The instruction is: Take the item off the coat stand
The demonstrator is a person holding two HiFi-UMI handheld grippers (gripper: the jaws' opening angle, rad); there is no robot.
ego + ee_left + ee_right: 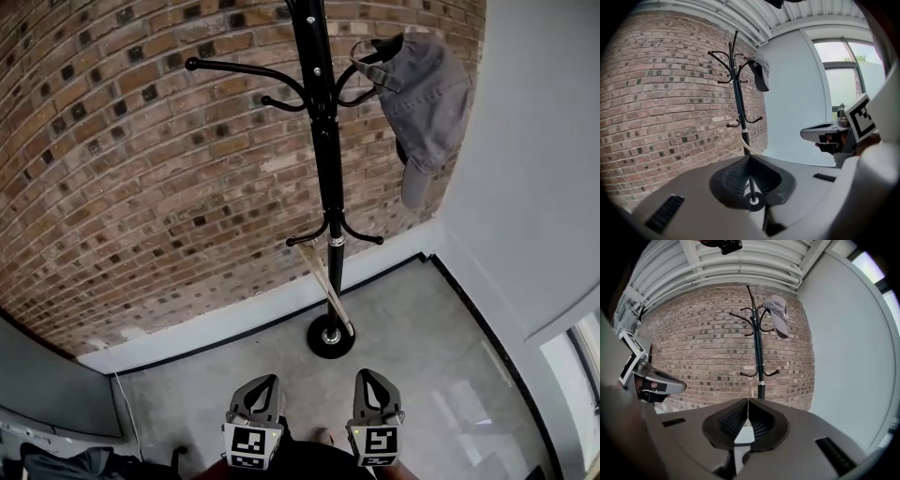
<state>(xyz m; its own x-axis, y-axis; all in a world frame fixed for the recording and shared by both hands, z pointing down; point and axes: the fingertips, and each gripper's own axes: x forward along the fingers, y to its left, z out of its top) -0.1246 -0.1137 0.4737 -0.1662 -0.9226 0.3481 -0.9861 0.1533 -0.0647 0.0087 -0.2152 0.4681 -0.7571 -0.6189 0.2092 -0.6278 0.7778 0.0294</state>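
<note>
Hanging brim-down on an upper hook of the stand (325, 159), the cap (427, 98) lies ahead of and well above the left tool (269, 382) and right tool (367, 378), both closed and empty; the right tool is nearer.

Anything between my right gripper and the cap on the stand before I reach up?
Nothing visible. From the right gripper, shut and empty, it is open air up to the grey cap hanging on an upper hook of the coat stand.

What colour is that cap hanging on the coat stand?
Faded grey. The cap shows best in the head view, on the black coat stand.
</note>
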